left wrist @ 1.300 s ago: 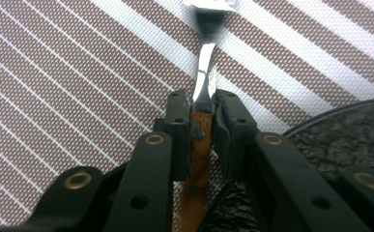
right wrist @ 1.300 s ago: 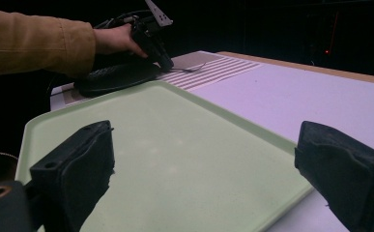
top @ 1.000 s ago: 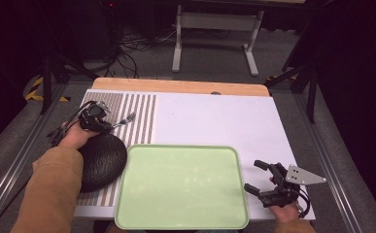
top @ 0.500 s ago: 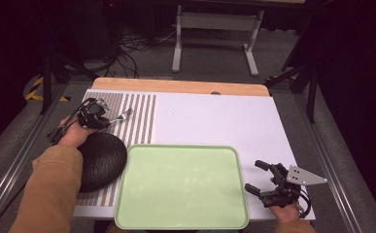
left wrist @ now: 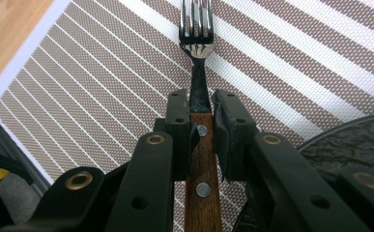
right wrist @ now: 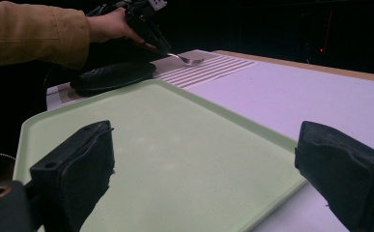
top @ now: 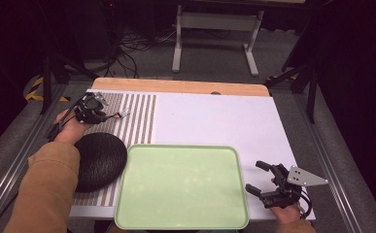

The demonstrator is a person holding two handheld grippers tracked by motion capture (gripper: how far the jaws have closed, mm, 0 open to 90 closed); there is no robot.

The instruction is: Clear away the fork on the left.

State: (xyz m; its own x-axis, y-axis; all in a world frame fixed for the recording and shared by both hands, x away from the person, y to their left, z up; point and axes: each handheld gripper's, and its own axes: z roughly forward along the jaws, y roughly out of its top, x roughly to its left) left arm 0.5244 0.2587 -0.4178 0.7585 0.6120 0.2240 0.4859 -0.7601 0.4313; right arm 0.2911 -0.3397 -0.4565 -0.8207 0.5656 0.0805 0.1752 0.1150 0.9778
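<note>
Left gripper point(left wrist: 197, 126) jaws clamp the fork point(left wrist: 197, 58) by its wooden handle, above the striped mat point(top: 137, 116) at the bench's far left corner; delivery remains. Right gripper point(top: 263, 178) jaws gape empty beside the green tray point(top: 183, 187). The left gripper view shows the grip; the right gripper view shows the tines clear of the mat.

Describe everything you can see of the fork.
The fork has shiny metal tines, a dark neck and a brown wooden handle with two metal rivets. The left tool is shut on it where neck meets handle. It hangs above the striped placemat, tines pointing away from the hand, beside the black plate.
</note>
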